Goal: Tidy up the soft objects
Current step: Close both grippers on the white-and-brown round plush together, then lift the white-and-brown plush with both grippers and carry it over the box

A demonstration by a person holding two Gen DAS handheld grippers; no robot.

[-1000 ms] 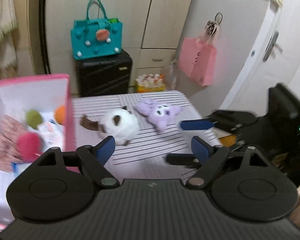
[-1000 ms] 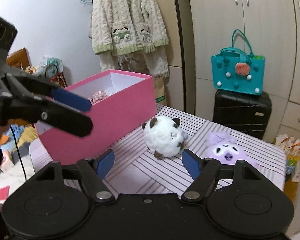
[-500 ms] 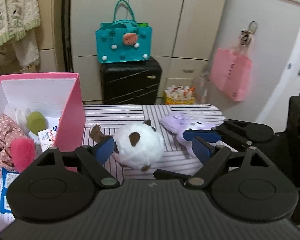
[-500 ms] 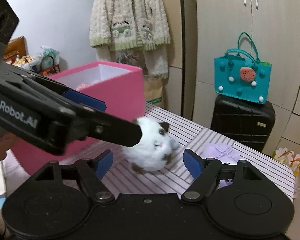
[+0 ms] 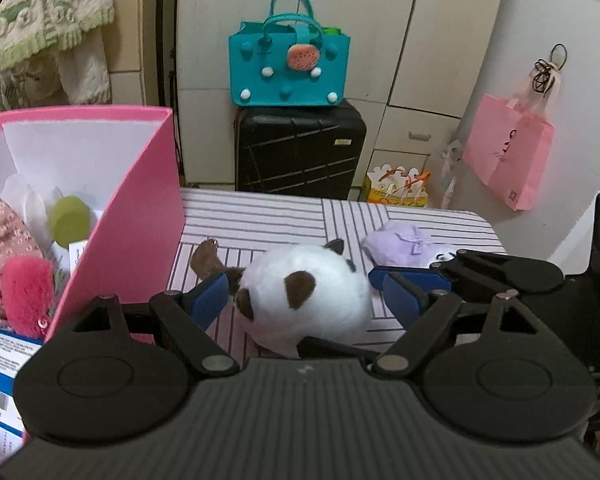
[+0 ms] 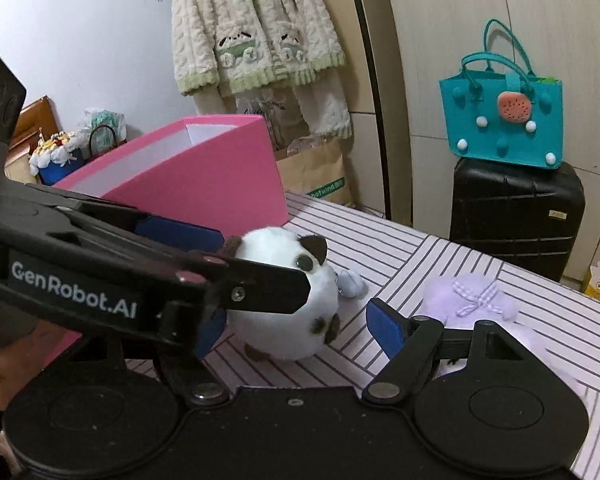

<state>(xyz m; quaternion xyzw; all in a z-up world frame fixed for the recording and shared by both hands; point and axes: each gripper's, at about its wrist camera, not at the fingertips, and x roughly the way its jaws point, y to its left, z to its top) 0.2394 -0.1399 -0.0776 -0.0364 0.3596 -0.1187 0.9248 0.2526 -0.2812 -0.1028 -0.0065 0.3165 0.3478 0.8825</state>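
Your left gripper (image 5: 304, 300) and right gripper (image 6: 296, 328) both straddle the round white-and-brown plush toy (image 5: 304, 300). Both pairs of fingers stand apart, clamping nothing.

Home bedroom – wardrobe doors (image 5: 380, 60), cardigan (image 6: 256, 24) hanging, suitcase (image 5: 300, 156), tote bag (image 5: 288, 64) on top.

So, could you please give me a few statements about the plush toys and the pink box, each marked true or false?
1. The white plush sits between the left gripper's open jaws. True.
2. The purple plush is inside the pink box. False: it lies on the striped table.
3. The pink box already holds soft items. True.
4. The right gripper is clamped on the purple plush. False: its jaws are open and hold nothing.
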